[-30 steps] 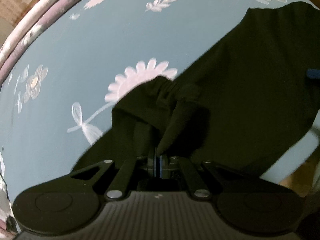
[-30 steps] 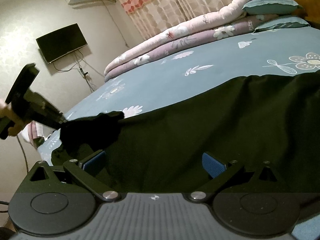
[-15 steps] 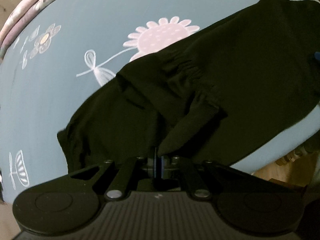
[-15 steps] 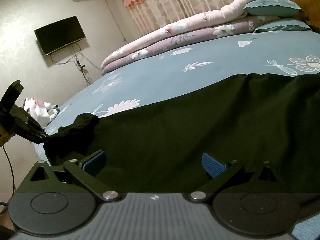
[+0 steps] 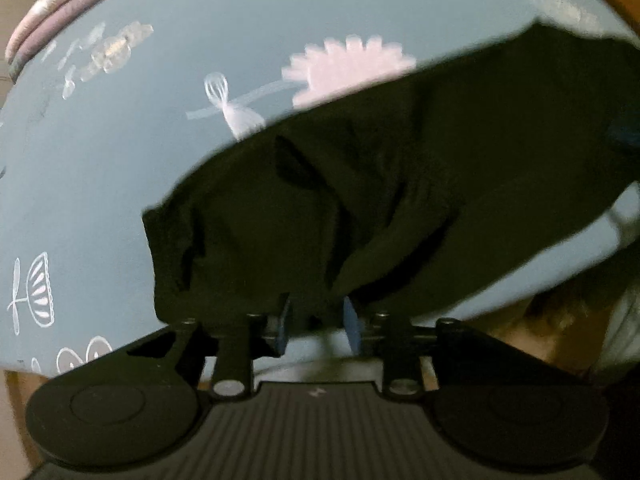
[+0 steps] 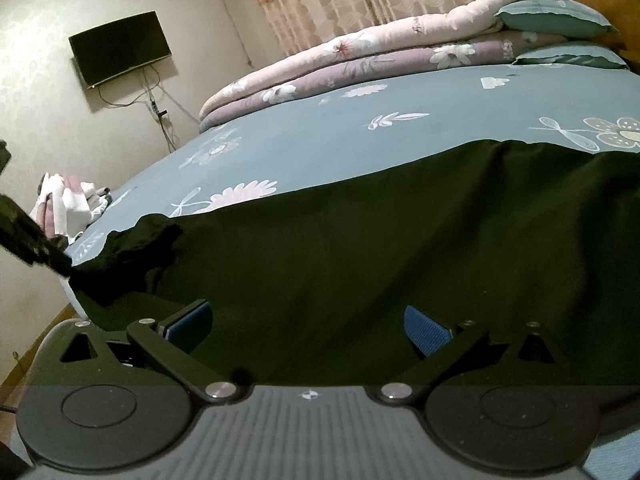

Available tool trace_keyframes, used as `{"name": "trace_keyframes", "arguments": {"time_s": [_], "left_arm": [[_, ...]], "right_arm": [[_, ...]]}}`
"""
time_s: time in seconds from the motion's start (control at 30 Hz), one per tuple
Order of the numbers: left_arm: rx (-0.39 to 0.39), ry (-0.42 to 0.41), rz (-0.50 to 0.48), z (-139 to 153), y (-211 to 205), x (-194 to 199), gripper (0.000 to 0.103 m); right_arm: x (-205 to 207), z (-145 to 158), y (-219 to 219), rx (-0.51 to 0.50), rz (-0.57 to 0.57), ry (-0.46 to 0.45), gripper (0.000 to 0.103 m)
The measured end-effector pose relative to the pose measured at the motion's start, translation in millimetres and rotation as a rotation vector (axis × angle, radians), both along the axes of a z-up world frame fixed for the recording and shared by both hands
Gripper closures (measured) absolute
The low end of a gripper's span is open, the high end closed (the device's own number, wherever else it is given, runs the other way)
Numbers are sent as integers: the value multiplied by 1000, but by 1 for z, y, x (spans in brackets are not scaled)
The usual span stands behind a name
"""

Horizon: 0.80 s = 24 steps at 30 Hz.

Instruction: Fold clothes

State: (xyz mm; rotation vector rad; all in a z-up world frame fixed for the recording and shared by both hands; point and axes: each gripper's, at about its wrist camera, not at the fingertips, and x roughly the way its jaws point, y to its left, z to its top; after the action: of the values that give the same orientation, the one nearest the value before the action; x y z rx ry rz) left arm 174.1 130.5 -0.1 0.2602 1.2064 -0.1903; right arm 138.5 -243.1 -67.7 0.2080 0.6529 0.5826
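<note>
Spreading step: dark garment (image 5: 420,184) is being laid out flat on the blue floral bedsheet (image 5: 120,168), so no fold looks begun yet.
Left gripper (image 5: 316,322): jaws have just been opening; a bunched cloth edge hangs between the parted blue pads (image 5: 352,324), apparently let go.
Right gripper (image 6: 308,326): spread wide, empty, hovering over the garment's near part.
Garment place: stretched along the bed's near edge, its rumpled end by the left gripper.
Next move: smooth that end, then re-grip an edge.

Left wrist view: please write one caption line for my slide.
Left tongs, jaws just opening, over a rumpled black garment on the blue floral bedsheet.
</note>
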Motion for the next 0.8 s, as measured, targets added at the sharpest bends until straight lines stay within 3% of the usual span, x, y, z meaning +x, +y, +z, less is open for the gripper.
{"name": "trace_keyframes", "arguments": {"time_s": [0.13, 0.27, 0.5, 0.7, 0.73, 0.8], "left_arm": [[-159, -63, 38, 5, 3, 24, 61], [-300, -48, 106, -24, 15, 60, 59], [-425, -19, 215, -77, 50, 89, 58], [-578, -64, 242, -90, 69, 84, 53], [-593, -76, 244, -92, 70, 82, 55], [-587, -117, 248, -93, 70, 81, 70]], "right_arm": [[1, 5, 2, 18, -4, 10, 0], [-6, 13, 1, 67, -36, 22, 0], [-18, 25, 14, 48, -99, 32, 0], [-15, 32, 34, 31, -104, 40, 0], [-14, 33, 37, 30, -104, 43, 0], [-11, 34, 44, 16, -108, 49, 0]]}}
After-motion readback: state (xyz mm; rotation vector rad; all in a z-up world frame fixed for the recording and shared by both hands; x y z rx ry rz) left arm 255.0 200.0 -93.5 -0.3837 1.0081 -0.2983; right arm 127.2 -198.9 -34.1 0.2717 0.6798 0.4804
